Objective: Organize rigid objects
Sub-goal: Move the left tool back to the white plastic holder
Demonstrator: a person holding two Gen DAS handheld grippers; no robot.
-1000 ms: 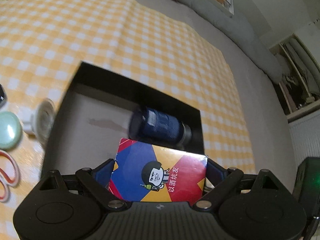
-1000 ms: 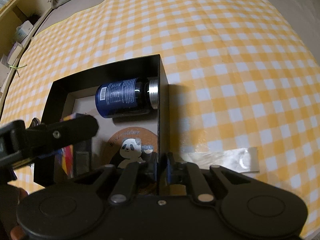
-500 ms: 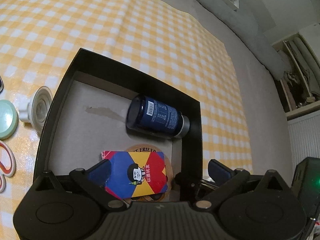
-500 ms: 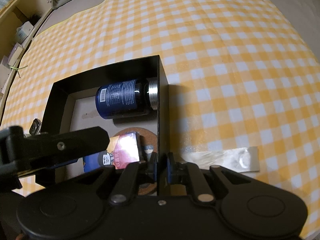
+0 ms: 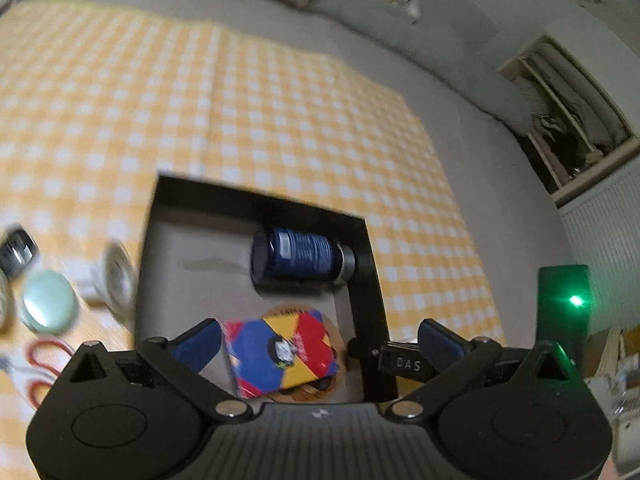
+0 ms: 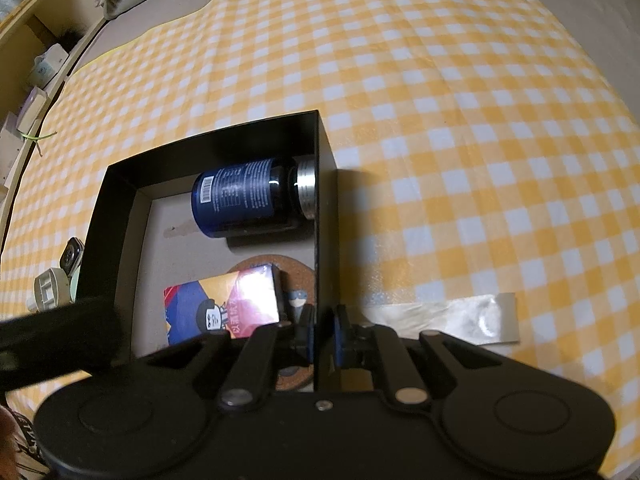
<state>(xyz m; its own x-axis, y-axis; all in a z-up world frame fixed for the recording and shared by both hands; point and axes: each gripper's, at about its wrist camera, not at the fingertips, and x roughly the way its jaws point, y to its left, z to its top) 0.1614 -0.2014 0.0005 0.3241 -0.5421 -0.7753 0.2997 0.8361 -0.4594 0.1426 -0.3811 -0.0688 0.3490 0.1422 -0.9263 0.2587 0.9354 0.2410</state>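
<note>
Left gripper (image 5: 318,340) spread wide above the black box (image 6: 120,184); right gripper (image 6: 321,330) pinches the box's right wall.
The colourful card pack (image 5: 278,356) lies free inside, half on a cork coaster (image 6: 294,270), just near of the blue bottle (image 6: 250,196) lying on its side. Only the left view catches the mint lid (image 5: 50,306) and red loop (image 5: 42,364) outside; only the right shows clear tape (image 6: 460,318) on the checked cloth (image 6: 440,100).

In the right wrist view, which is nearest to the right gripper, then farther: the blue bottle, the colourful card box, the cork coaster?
From the right gripper, shut on the box wall:
1. Cork coaster, directly ahead, slightly left.
2. Colourful card box, lying on it, farther left.
3. Blue bottle, at the far wall.
</note>
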